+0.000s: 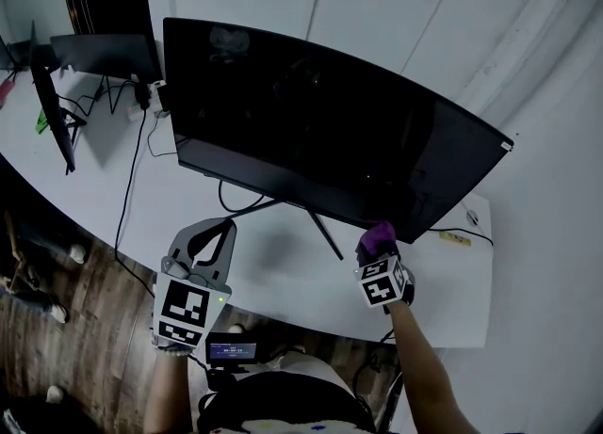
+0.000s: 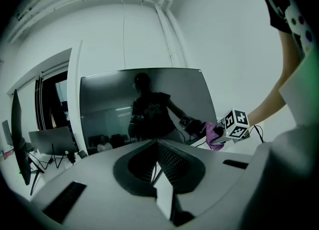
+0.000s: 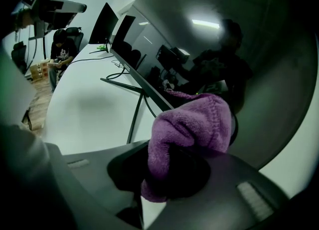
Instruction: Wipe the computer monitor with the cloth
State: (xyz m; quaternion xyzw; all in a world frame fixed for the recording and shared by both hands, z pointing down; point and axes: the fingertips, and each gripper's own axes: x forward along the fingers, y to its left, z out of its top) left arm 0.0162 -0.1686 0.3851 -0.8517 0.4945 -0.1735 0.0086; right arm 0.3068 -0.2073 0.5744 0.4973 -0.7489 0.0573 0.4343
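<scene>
A wide curved monitor (image 1: 330, 131) with a dark screen stands on the white desk (image 1: 264, 272). My right gripper (image 1: 377, 246) is shut on a purple cloth (image 1: 379, 234). It holds the cloth at the screen's lower edge, near the right end. In the right gripper view the cloth (image 3: 192, 124) bulges out of the jaws, touching or nearly touching the monitor (image 3: 239, 49). My left gripper (image 1: 219, 230) hovers over the desk's front edge, left of the monitor stand (image 1: 320, 230), its jaws together and empty. From the left gripper view the monitor (image 2: 144, 104) faces me, with the cloth (image 2: 213, 135) at its lower right.
A second monitor (image 1: 52, 107) seen edge-on and a third (image 1: 104, 51) stand at the desk's far left, with black cables (image 1: 132, 178) trailing across the top. A small yellow item (image 1: 454, 238) lies behind the big screen's right end. A seated person (image 3: 62, 54) is beyond the desk.
</scene>
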